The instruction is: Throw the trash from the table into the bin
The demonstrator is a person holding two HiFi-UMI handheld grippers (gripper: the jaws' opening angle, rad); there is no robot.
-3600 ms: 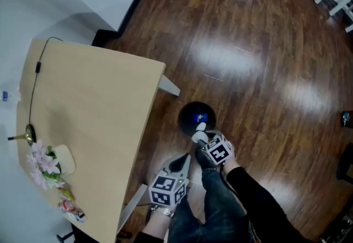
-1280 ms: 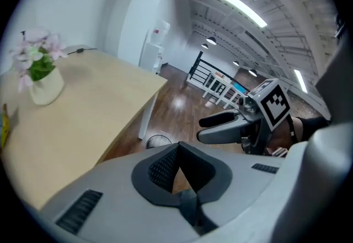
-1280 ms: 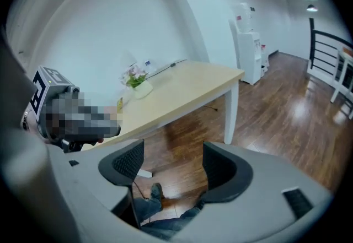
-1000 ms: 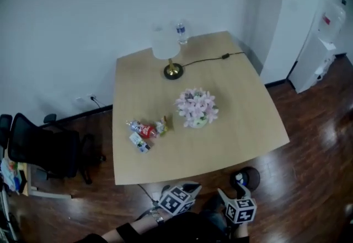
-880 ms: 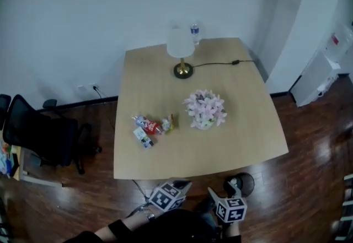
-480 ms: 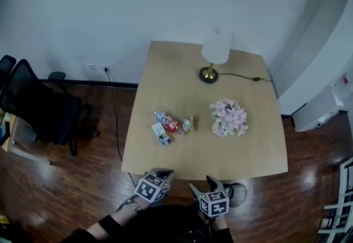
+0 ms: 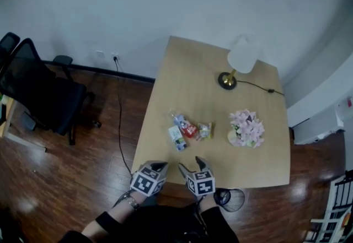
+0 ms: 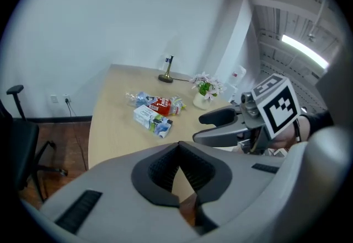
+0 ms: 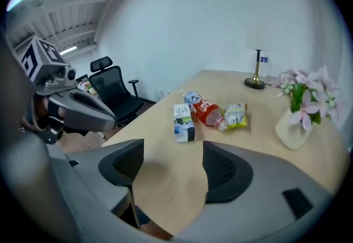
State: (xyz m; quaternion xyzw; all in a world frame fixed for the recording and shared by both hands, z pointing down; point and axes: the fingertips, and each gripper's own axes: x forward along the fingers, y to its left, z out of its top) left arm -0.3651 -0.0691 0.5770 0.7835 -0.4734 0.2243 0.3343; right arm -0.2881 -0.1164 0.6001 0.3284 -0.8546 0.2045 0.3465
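Now: both grippers at the tabletop's (image 7: 187, 82) near edge, trash ahead.
The right gripper (image 7: 192, 163) holds its jaws wide and empty, probably readied for a first pick, while the left gripper (image 7: 159, 166) is pinched together on nothing. The carton (image 7: 176, 138), bottle (image 7: 186, 127) and snack packet (image 7: 204, 130) lie bunched at twelve o'clock from them, untouched. The bin (image 7: 230, 199) stands on the floor at four o'clock — close by, so each carry looks short.
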